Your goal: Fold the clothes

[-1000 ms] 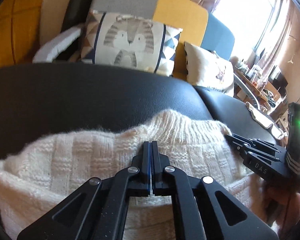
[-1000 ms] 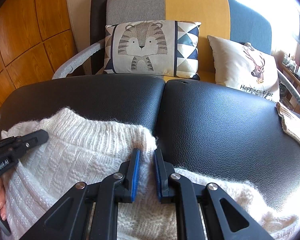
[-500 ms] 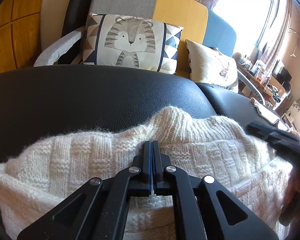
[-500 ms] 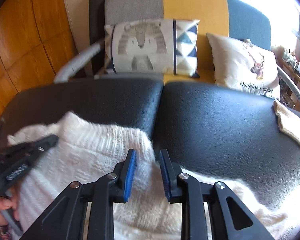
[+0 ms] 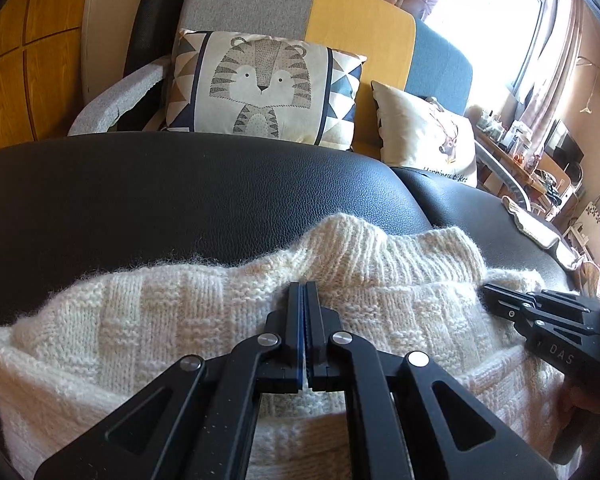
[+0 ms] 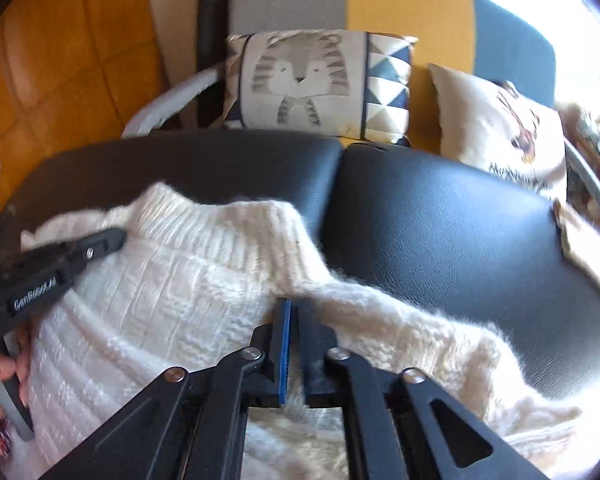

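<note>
A cream knit sweater (image 5: 204, 320) is lying bunched on the black leather seat (image 5: 180, 200) — its ribbed collar toward the tiger cushion (image 5: 260, 88). The left claw (image 5: 304, 300) is pinching a fold near the collar, fingers pressed together; the right claw (image 6: 294, 320) is gripping the fuzzy sleeve edge, nearly closed

cream knit sweater (image 5: 188, 320), blk seat (image 5: 180, 200), tiger-print cushion (image 5: 264, 88)
</note>
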